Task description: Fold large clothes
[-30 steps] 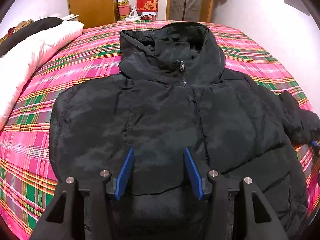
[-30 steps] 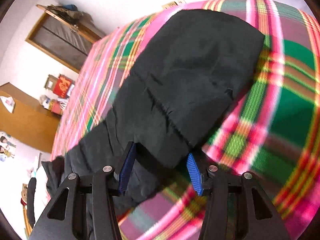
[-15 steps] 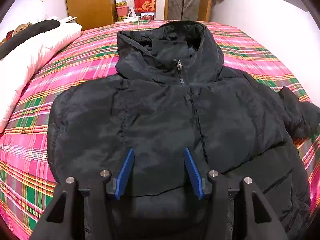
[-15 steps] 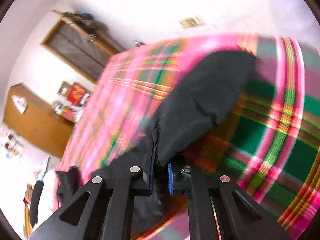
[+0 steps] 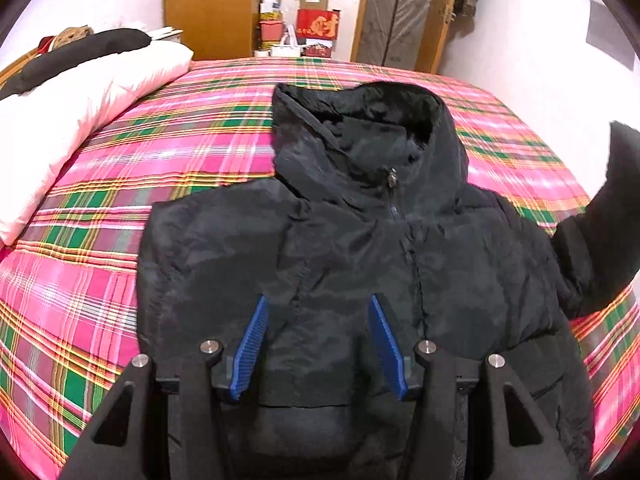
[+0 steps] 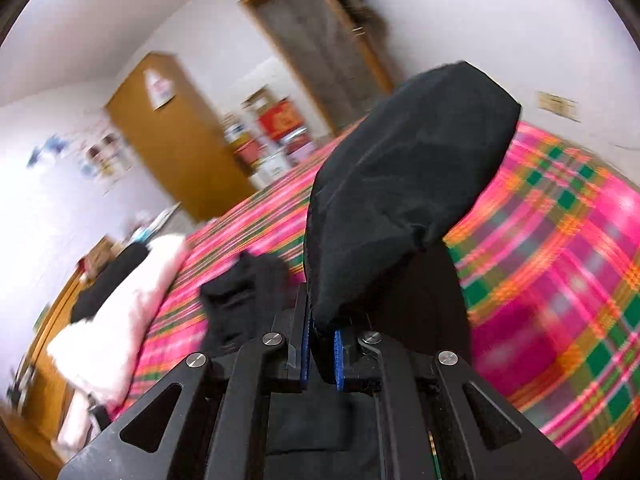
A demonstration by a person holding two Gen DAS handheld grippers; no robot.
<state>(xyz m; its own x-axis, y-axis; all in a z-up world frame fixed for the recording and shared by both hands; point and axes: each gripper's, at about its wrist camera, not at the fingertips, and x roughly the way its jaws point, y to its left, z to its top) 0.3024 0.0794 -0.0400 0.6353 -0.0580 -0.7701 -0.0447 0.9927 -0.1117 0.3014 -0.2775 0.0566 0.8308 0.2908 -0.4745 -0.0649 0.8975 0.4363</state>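
Note:
A black hooded puffer jacket (image 5: 344,256) lies front up on the pink plaid bed (image 5: 192,136), hood toward the far end. My left gripper (image 5: 318,344) is open and hovers over the jacket's lower front, empty. My right gripper (image 6: 320,344) is shut on the jacket's right sleeve (image 6: 404,184) and holds it lifted off the bed. In the left wrist view the raised sleeve (image 5: 600,216) stands up at the right edge.
A white duvet (image 5: 68,112) with a black garment on it lies along the bed's left side. A wooden wardrobe (image 5: 208,8), stacked boxes (image 5: 316,24) and a door (image 5: 404,12) stand behind the bed. A white wall runs along the right.
My right gripper closed on the sleeve cuff and lifted it up off the bed. My left gripper stayed open and pulled back slightly over the jacket front.

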